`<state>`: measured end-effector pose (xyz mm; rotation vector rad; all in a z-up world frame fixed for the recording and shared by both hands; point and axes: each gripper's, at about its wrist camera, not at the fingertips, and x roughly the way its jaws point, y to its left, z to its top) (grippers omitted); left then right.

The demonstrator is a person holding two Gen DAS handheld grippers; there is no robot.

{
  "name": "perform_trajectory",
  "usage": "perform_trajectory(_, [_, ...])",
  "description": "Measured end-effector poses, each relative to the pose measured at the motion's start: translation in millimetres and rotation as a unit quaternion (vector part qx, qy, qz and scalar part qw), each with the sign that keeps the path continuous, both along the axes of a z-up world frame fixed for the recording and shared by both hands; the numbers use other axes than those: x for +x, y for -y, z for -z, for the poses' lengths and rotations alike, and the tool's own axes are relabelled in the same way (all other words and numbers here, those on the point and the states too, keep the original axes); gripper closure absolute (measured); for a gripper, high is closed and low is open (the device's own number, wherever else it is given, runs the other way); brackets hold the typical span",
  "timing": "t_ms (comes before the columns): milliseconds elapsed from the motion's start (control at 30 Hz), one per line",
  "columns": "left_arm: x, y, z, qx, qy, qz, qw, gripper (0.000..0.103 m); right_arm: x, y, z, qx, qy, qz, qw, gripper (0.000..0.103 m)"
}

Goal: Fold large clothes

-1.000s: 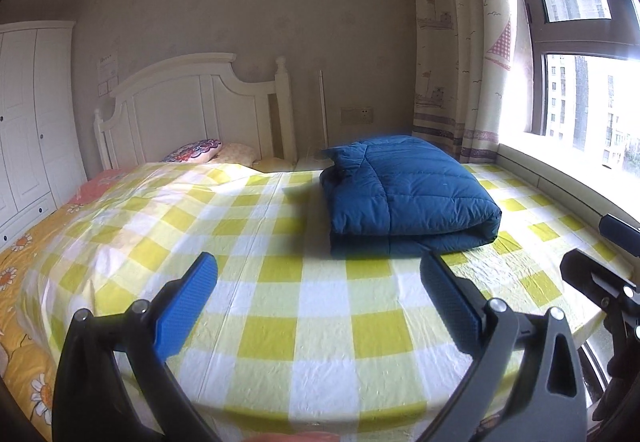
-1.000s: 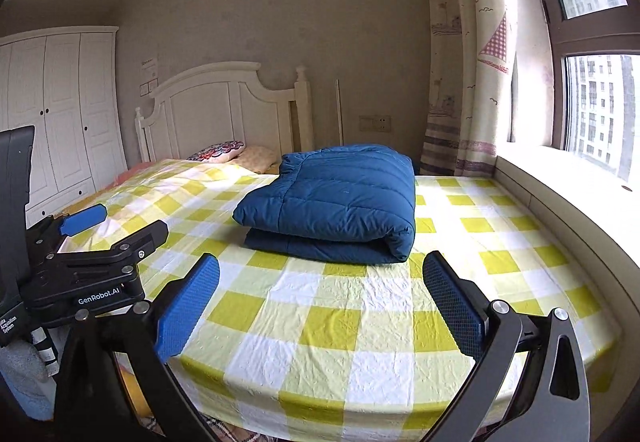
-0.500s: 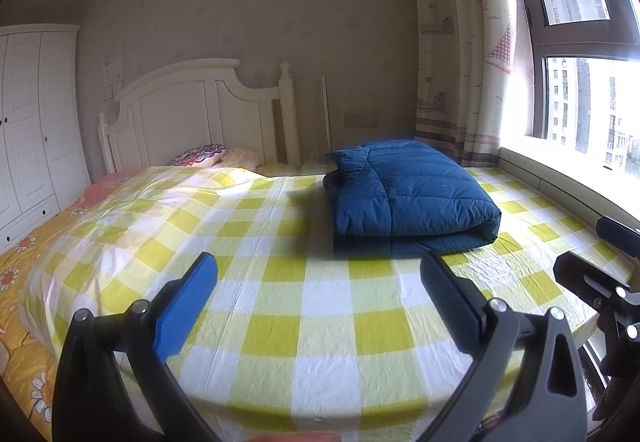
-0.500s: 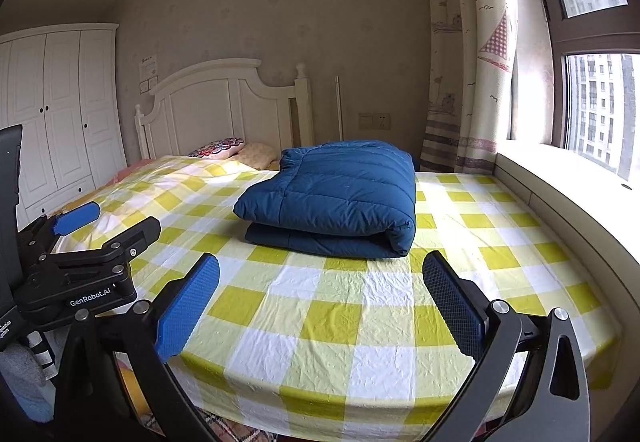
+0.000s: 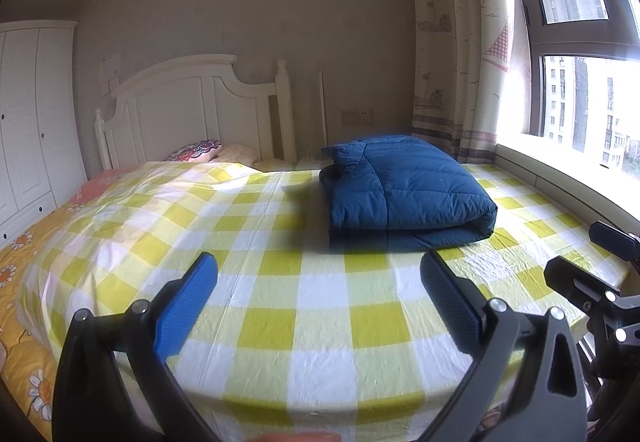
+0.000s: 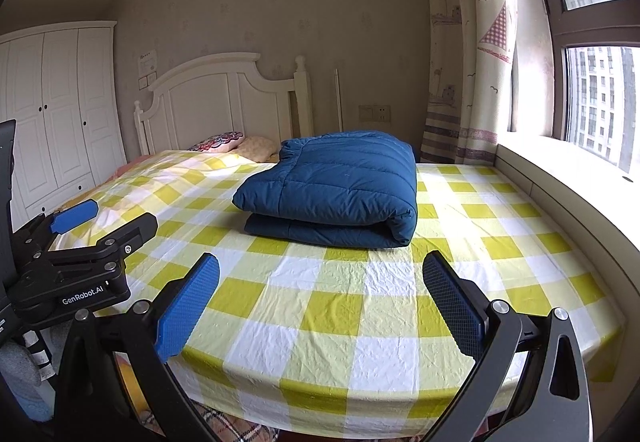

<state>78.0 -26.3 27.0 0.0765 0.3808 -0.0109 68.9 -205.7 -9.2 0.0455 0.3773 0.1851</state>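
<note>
A dark blue padded garment (image 5: 404, 194) (image 6: 340, 186) lies folded into a thick rectangle on the yellow-and-white checked bed sheet (image 5: 280, 282) (image 6: 360, 302), toward the window side. My left gripper (image 5: 320, 274) hangs open over the foot of the bed, well short of the garment, holding nothing. My right gripper (image 6: 322, 274) is also open and empty, near the bed's foot edge, with the garment straight ahead. Each gripper shows at the edge of the other's view: the right one at the far right, the left one at the far left.
A white headboard (image 6: 224, 102) and pillows (image 6: 218, 140) stand at the far end. A white wardrobe (image 6: 52, 110) lines the left wall. A curtain (image 6: 468, 42), window and wide sill (image 6: 560, 178) run along the right. An orange flowered blanket (image 5: 24, 254) hangs at the left bed edge.
Both grippers have drawn back and risen slightly from the bed, still open; the folded garment has not moved.
</note>
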Motion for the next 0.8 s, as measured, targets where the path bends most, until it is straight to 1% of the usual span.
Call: perform_trajectory(800, [-1.5,-1.5,1.4,-0.002,-0.001,0.000,1.0000,0.002,0.9,-1.1,5.0,0.004,-0.010,-0.001,1.000,0.005])
